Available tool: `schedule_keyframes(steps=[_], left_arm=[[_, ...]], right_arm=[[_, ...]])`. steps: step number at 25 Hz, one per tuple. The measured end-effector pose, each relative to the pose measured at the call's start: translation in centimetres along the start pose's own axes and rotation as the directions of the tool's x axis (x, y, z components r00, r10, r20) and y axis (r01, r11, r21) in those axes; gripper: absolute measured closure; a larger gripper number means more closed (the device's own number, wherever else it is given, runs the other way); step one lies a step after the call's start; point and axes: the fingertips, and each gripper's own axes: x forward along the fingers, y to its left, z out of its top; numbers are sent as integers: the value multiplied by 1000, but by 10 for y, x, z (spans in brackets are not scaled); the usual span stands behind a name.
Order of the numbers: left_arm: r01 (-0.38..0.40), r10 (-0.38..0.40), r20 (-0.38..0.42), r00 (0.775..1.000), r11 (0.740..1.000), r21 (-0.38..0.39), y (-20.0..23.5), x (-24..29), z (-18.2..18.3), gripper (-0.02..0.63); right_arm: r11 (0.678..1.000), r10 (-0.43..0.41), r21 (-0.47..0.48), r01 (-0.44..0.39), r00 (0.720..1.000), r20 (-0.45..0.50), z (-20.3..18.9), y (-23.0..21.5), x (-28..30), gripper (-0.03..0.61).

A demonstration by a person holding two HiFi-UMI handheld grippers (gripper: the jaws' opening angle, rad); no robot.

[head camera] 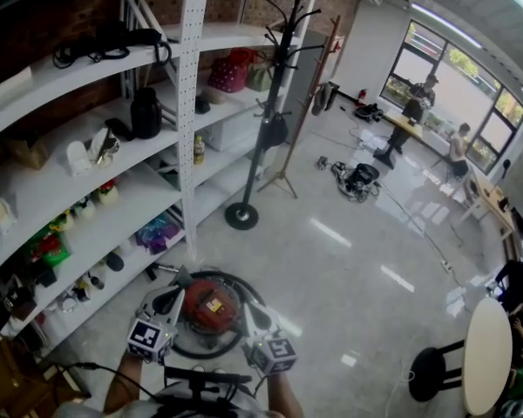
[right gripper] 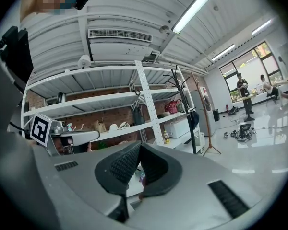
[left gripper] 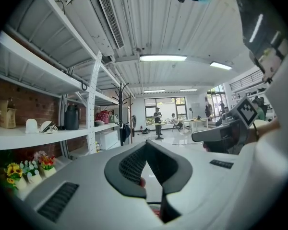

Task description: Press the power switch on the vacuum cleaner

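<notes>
The red vacuum cleaner (head camera: 211, 304) sits on the floor below me, ringed by its black hose (head camera: 194, 350). My left gripper (head camera: 167, 301) hangs at its left side and my right gripper (head camera: 254, 313) at its right side, both close over the body. In the left gripper view the left gripper (left gripper: 146, 147) has its dark ribbed pads meeting at the tips, with nothing between them. The right gripper (right gripper: 138, 150) looks the same in its own view, pads together and empty. Both gripper views look out across the room, so the switch is hidden.
A white shelving rack (head camera: 188, 103) full of small items runs along the left. A black coat stand (head camera: 242, 214) rises just beyond the vacuum. A black stool (head camera: 436, 371) and a round table (head camera: 488, 355) stand at the right. People sit at far desks (head camera: 410, 124).
</notes>
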Motion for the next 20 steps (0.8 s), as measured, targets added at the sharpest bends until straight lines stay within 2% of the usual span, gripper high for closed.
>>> schedule_keyframes(steps=[6, 20], left_arm=[[-18, 18, 17, 1000, 1000, 17, 10, -1, 6, 606], [-40, 40, 18, 999, 999, 8, 25, 2, 0, 606]], right_arm=[[1000, 7, -2, -7, 999, 41, 6, -2, -3, 566], [1000, 20, -14, -19, 999, 29, -6, -4, 8, 566]])
